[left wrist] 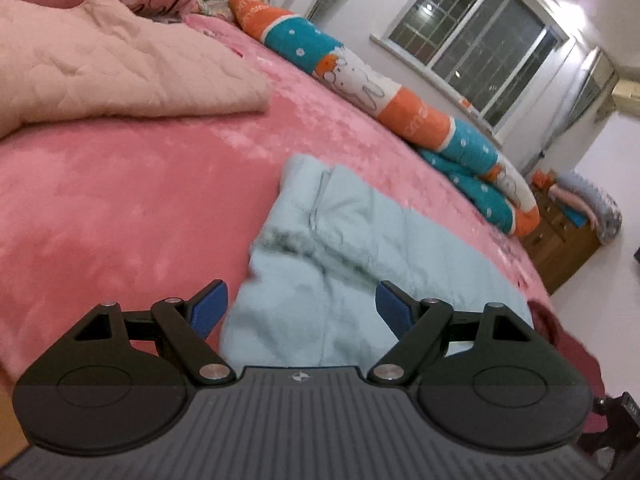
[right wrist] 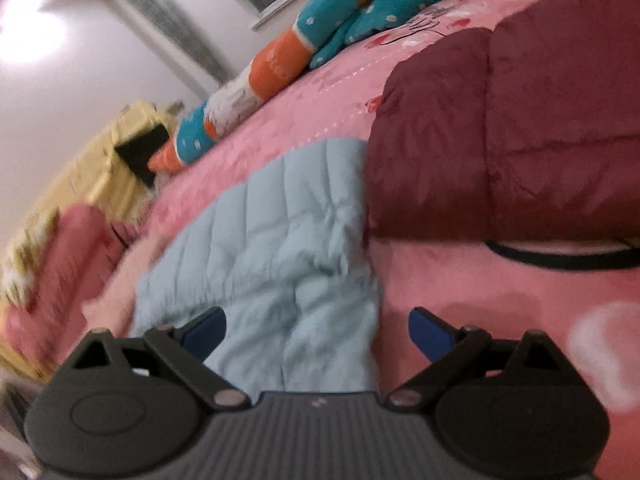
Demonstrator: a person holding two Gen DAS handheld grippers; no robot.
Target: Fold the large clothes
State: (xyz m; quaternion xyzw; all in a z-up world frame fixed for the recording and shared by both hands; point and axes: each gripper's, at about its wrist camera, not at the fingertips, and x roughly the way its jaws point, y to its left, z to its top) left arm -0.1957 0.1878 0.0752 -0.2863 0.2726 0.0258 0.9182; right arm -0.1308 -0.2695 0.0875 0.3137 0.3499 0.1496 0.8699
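Your left hand-held gripper (left wrist: 302, 306) and right hand-held gripper (right wrist: 317, 330) are both wide and empty, just behind the light blue jacket (left wrist: 320, 248), which looks folded small already; the dark red jacket (right wrist: 508, 132) may be next

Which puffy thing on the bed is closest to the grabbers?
The light blue one, right in front of both open grippers. The pale pink one and the dark red one lie farther off.

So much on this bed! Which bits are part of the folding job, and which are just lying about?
Part of the job:
light blue garment
left gripper, open
right gripper, open

Maybe next in line, hard to say:
maroon jacket
pale pink quilted piece

Just lying about:
long orange-and-teal pillow
pink bedcover
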